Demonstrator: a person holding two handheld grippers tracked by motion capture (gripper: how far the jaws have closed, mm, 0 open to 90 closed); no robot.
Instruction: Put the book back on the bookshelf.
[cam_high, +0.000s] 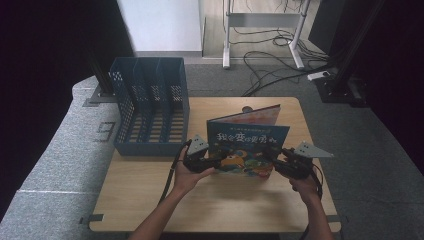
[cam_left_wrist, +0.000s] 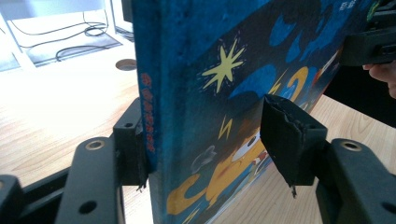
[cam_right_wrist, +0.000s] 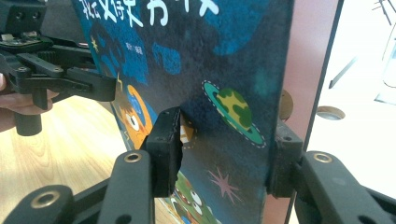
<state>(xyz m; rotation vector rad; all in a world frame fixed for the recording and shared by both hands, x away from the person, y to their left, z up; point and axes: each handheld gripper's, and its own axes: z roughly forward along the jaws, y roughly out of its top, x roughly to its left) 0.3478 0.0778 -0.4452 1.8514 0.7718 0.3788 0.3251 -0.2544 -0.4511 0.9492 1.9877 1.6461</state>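
The left tool (cam_high: 200, 161) has its jaws on both sides of the left edge of the picture book (cam_high: 247, 145); one pad touches the spine side, the other stands a little off the cover, so the jaws are partly open. The right tool (cam_high: 290, 162) straddles the right edge the same way, partly open. The book stands upright on the tabletop (cam_high: 150, 195), just right of the blue file rack (cam_high: 150, 107).

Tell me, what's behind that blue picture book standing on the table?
Behind the book a second, pinkish cover stands open, and a round hole in the wooden table peeks out. The tabletop directly behind the cover is hidden.
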